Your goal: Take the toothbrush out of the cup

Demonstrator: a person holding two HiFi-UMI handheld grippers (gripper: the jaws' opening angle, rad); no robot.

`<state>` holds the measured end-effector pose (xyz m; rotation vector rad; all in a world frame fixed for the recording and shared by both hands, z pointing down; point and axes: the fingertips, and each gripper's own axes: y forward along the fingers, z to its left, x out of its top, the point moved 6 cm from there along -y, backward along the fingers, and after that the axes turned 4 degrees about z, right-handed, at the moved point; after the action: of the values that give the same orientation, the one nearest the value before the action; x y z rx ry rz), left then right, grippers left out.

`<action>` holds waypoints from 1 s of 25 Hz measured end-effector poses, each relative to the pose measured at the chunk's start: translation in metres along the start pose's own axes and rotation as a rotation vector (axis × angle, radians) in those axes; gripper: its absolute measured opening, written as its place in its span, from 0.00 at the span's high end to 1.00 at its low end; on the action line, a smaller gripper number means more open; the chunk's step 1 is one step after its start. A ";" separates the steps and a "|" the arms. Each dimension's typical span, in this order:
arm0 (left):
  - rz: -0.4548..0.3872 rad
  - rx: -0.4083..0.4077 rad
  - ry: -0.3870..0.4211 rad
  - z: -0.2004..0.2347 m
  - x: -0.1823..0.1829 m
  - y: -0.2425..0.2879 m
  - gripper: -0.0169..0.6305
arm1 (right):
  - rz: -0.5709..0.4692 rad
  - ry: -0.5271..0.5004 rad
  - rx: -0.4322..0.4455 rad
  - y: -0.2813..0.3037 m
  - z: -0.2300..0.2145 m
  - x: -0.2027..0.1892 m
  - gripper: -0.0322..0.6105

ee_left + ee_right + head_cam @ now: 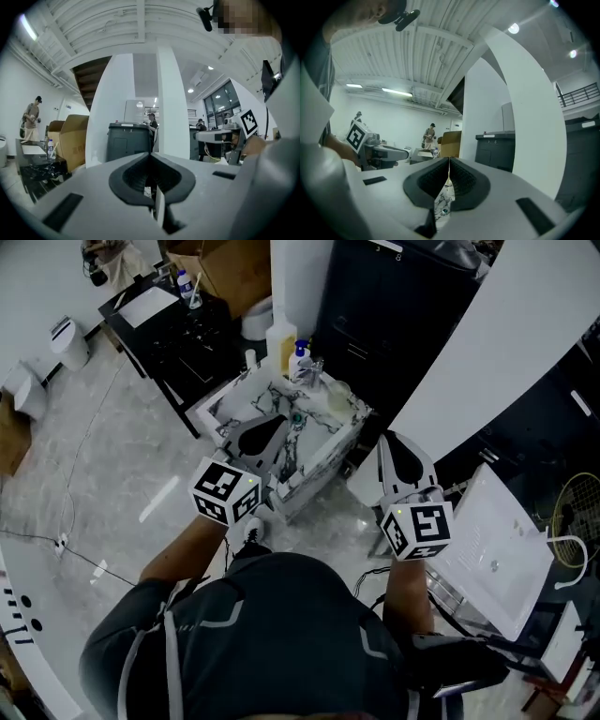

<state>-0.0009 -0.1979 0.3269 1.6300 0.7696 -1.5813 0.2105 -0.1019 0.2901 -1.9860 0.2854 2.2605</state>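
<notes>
A small marble-patterned counter (pixel 330 413) stands just ahead of me in the head view. At its far edge are a pale yellow bottle (pixel 279 345), a blue-capped bottle (pixel 301 356) and a small clear cup-like thing (pixel 316 370). The toothbrush is too small to make out. My left gripper (pixel 281 420) is held level over the counter's near part, its jaws shut with nothing in them (pixel 151 153). My right gripper (pixel 391 439) is level off the counter's right corner, also shut and empty (pixel 449 159). A strip of the marble top shows under its jaws.
A dark cabinet (pixel 394 306) and a white slanted panel (pixel 506 343) stand behind the counter. A black desk (pixel 178 329) and a cardboard box (pixel 230 268) lie at the far left. A white tray-like unit (pixel 492 549) sits to the right. A person (pixel 32 115) stands far off.
</notes>
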 end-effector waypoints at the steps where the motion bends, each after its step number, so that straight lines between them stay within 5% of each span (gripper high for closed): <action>1: 0.011 -0.017 -0.005 0.010 -0.002 0.006 0.96 | 0.010 0.010 -0.017 0.008 -0.001 0.000 0.90; 7: 0.055 -0.108 -0.031 0.064 -0.017 0.050 0.95 | 0.067 0.032 -0.088 0.054 -0.004 -0.008 0.90; 10: 0.080 -0.156 -0.045 0.084 -0.032 0.072 0.83 | 0.103 0.034 -0.114 0.071 0.000 -0.016 0.90; 13: 0.109 -0.187 -0.056 0.103 -0.048 0.093 0.81 | 0.120 0.038 -0.150 0.084 0.001 -0.021 0.90; 25: 0.203 -0.337 -0.075 0.139 -0.110 0.182 0.69 | 0.177 0.085 -0.335 0.116 -0.006 -0.047 0.90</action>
<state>0.0644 -0.4066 0.4564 1.3509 0.7592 -1.2839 0.1974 -0.2148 0.3429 -2.3063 0.0966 2.4734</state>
